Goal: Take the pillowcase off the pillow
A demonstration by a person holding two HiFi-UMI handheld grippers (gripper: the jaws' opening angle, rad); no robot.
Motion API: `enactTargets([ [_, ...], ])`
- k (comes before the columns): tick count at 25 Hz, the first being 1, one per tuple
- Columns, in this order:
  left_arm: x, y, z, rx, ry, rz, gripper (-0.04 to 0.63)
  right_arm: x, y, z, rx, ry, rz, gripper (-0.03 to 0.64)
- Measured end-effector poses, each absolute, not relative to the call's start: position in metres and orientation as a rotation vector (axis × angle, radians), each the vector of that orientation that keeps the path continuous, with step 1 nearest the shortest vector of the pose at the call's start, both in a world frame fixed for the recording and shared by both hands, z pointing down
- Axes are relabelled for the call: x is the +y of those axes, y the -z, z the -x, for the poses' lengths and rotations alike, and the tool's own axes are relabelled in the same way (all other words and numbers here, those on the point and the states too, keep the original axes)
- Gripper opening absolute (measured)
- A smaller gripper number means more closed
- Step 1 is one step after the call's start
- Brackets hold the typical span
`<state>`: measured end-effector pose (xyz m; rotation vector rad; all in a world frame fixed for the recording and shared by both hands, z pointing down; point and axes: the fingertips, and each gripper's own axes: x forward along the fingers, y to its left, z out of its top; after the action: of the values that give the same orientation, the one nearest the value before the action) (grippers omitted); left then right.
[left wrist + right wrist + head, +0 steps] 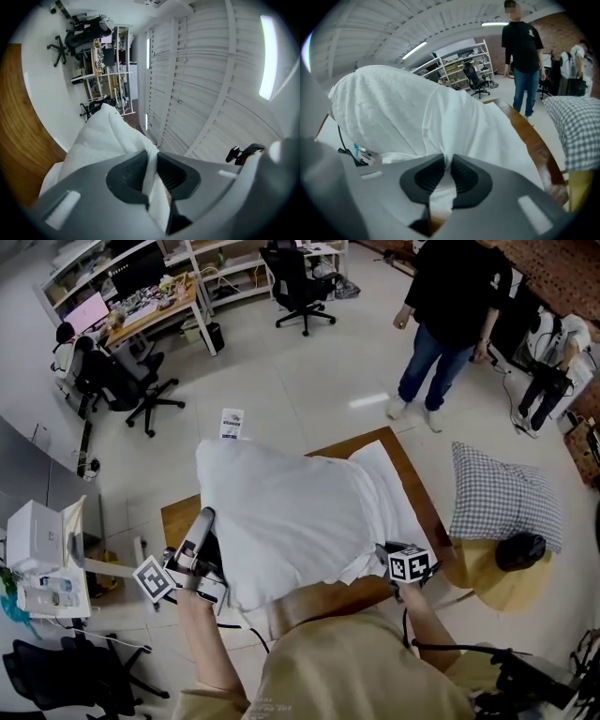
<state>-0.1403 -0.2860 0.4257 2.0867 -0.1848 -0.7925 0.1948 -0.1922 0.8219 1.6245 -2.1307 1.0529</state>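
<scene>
A white pillow in its white pillowcase (pixel 281 512) lies on the wooden table (pixel 419 488), bulging high at its left end. My left gripper (pixel 203 518) is at the pillow's near left corner, shut on a fold of the pillowcase (pixel 108 136); the cloth runs between its pads (pixel 133 173). My right gripper (pixel 381 550) is at the near right edge, and its pads (pixel 429 176) pinch a pleat of the same white pillowcase (pixel 440 117). The pillow's own surface is hidden inside the cloth.
A checked pillow (pixel 504 495) lies on a yellow seat to the right, with a black thing (pixel 520 549) beside it. A person (pixel 452 306) stands beyond the table. Office chairs (pixel 127 381) and desks fill the far left; a white box (pixel 36 535) stands at the near left.
</scene>
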Motion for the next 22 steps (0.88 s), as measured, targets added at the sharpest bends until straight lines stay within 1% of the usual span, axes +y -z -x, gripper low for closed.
enactTargets([
  [4, -0.279, -0.430, 0.149, -0.132, 0.841, -2.043, 0.064, -0.183, -0.874, -0.224, -2.000, -0.930, -1.629, 0.036],
  [8, -0.275, -0.401, 0.146, -0.099, 0.898, -1.979, 0.061, -0.183, -0.907, -0.265, -1.862, -0.782, -1.578, 0.032],
  [12, -0.269, -0.396, 0.135, -0.111, 0.868, -2.030, 0.060, -0.193, -0.933, -0.295, -1.834, -0.867, -1.595, 0.031],
  [15, -0.265, -0.410, 0.135, -0.128, 0.806, -2.074, 0.061, -0.194, -0.914, -0.278, -1.966, -0.953, -1.523, 0.034],
  [16, -0.261, -0.413, 0.137, -0.127, 0.795, -2.083, 0.061, -0.191, -0.897, -0.271, -2.020, -0.964, -1.496, 0.053],
  [17, -0.257, -0.413, 0.138, -0.123, 0.795, -2.089, 0.061, -0.188, -0.874, -0.267, -2.076, -0.961, -1.476, 0.109],
  [19, -0.253, -0.410, 0.138, -0.103, 0.805, -2.098, 0.061, -0.186, -0.817, -0.263, -2.190, -0.909, -1.440, 0.249],
  [20, -0.252, -0.408, 0.136, -0.093, 0.805, -2.104, 0.061, -0.187, -0.789, -0.262, -2.236, -0.869, -1.413, 0.301],
  [22, -0.250, -0.407, 0.133, -0.083, 0.790, -2.130, 0.061, -0.196, -0.749, -0.257, -2.298, -0.775, -1.351, 0.311],
])
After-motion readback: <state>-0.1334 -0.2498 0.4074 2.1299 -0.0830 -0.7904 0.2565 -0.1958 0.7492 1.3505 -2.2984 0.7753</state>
